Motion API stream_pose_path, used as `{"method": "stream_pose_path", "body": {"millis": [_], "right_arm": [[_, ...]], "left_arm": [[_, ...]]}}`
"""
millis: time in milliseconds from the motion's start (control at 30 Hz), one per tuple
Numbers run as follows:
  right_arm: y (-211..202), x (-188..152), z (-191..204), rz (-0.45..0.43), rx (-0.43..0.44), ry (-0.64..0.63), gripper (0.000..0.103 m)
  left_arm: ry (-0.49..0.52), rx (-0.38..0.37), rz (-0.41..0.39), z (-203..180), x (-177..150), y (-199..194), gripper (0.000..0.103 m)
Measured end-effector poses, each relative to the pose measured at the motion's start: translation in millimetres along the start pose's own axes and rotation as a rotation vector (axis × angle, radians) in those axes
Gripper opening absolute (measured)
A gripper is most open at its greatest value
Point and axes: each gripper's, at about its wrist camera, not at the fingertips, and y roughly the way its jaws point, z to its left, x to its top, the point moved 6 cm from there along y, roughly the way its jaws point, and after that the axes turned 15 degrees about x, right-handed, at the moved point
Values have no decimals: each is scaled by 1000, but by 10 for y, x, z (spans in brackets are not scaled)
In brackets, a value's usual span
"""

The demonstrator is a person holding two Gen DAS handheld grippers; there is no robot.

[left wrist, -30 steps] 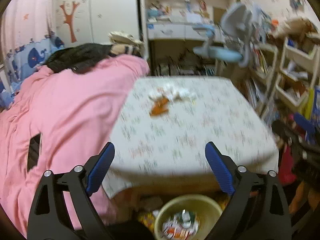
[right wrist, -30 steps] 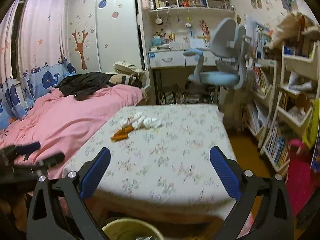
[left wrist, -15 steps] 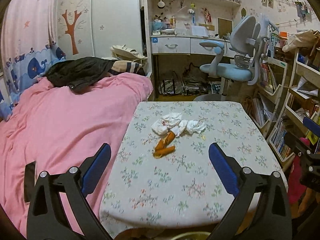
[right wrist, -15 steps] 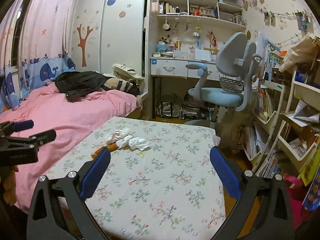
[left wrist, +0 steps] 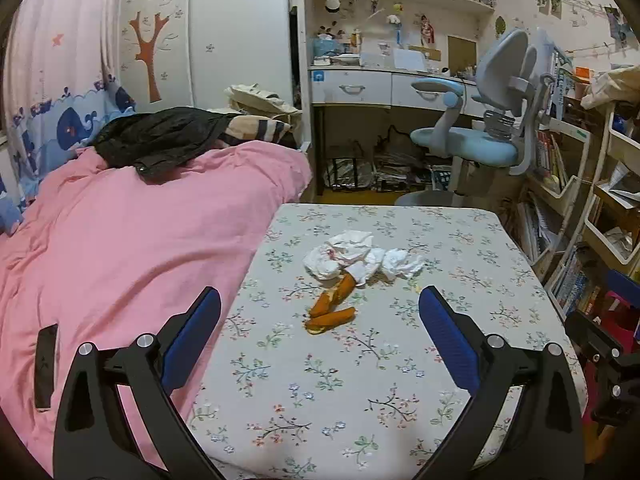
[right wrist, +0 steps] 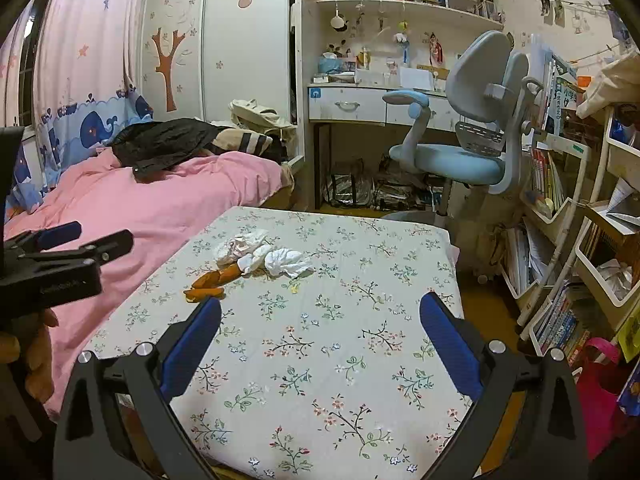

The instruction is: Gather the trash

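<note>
A floral-cloth table (left wrist: 360,380) (right wrist: 340,360) carries the trash near its far middle. Crumpled white tissues (left wrist: 360,256) (right wrist: 272,258) lie in a heap, with orange peel pieces (left wrist: 332,310) (right wrist: 212,280) just in front of them. My left gripper (left wrist: 320,334) is open, its blue pads wide apart and nothing between them, short of the peel. My right gripper (right wrist: 320,334) is open too and empty, hanging over the table's near half to the right of the trash. The left gripper (right wrist: 60,240) also shows at the left edge of the right wrist view.
A bed with a pink quilt (left wrist: 120,260) borders the table's left side, with a black jacket (left wrist: 160,140) on it. A blue desk chair (left wrist: 480,136) and a desk (left wrist: 380,84) stand behind. Shelves of books (left wrist: 580,220) line the right. A hand (right wrist: 36,360) is low left.
Both grippers moved forward over the table, so the trash looks nearer. The yellow bin with wrappers that showed below the table edge has dropped out of view.
</note>
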Motion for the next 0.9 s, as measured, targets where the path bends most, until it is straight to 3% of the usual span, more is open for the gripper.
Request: {"method": "stream_pose_path", "body": {"millis": [433, 900], "right_arm": [[-44, 24, -235, -27, -2, 118, 96], [-54, 24, -255, -25, -4, 111, 96]], "left_arm": [[-48, 10, 29, 127, -17, 49, 96], [-31, 5, 31, 86, -31, 40, 96]]}}
